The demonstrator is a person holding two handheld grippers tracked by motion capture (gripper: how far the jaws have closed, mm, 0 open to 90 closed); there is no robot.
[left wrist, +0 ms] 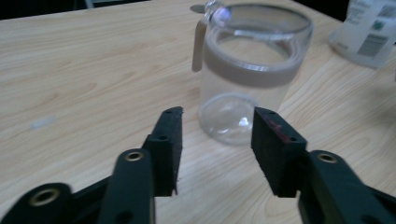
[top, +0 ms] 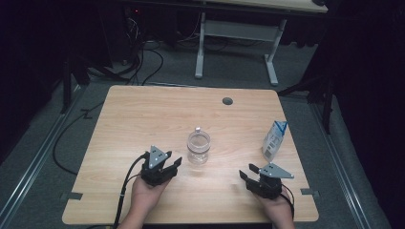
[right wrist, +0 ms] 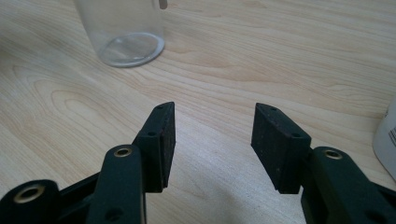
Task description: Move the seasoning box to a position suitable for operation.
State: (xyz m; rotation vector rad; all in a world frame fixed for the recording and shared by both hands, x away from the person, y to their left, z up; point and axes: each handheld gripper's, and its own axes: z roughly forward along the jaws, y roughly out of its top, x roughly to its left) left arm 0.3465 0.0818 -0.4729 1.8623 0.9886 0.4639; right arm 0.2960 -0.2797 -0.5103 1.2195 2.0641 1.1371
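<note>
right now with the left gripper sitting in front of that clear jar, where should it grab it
Probably the plain glass wall of the jar, below its grey band, coming in level from the person's side. It stands upright with round, smooth sides, and the left gripper, its jaws open and nothing between them, already faces the lower body. Avoid the clasp on the rim.

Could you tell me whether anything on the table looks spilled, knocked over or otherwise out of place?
Nothing stands out. The clear jar stands upright and looks empty, the small carton stands upright near the table's right edge, and no spill shows on the wood. The left gripper and right gripper are open, touching neither.
</note>
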